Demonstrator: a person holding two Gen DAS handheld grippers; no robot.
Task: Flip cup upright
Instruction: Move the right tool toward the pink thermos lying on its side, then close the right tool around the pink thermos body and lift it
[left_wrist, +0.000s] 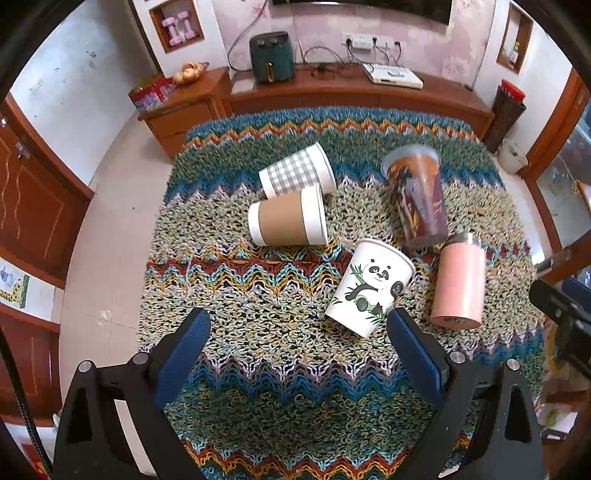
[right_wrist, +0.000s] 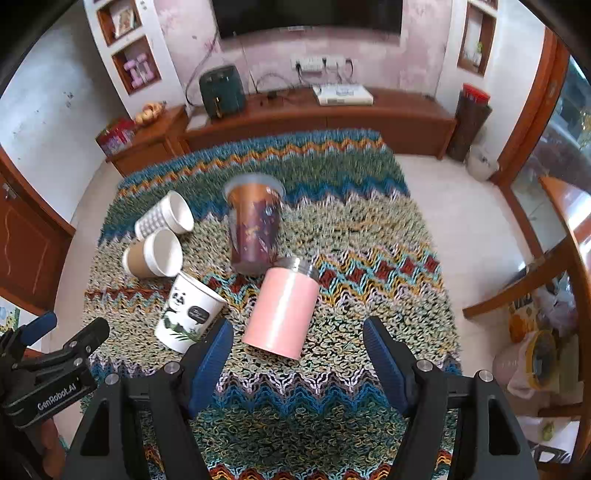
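Five cups are seen lying on their sides on a surface draped with a zigzag-patterned knitted cloth (left_wrist: 280, 369). A panda-print paper cup (left_wrist: 371, 286) lies nearest the left claw (left_wrist: 297, 330), its base just beside the claw's right-hand finger; that claw is held wide open above the cloth, with nothing between its blue pads. A pink tumbler (right_wrist: 282, 312) with a metal rim is tipped over directly ahead of the right claw (right_wrist: 297, 338), which is likewise spread open and grips nothing. Behind the tumbler, a dark printed plastic cup (right_wrist: 255, 225) lies with its mouth facing away. A brown-sleeved paper cup (left_wrist: 288, 219) and a checked paper cup (left_wrist: 297, 171) are shown touching, side by side, at the left. A wooden cabinet (left_wrist: 332, 96) carrying a dark green air fryer (left_wrist: 271, 55) is visible beyond.
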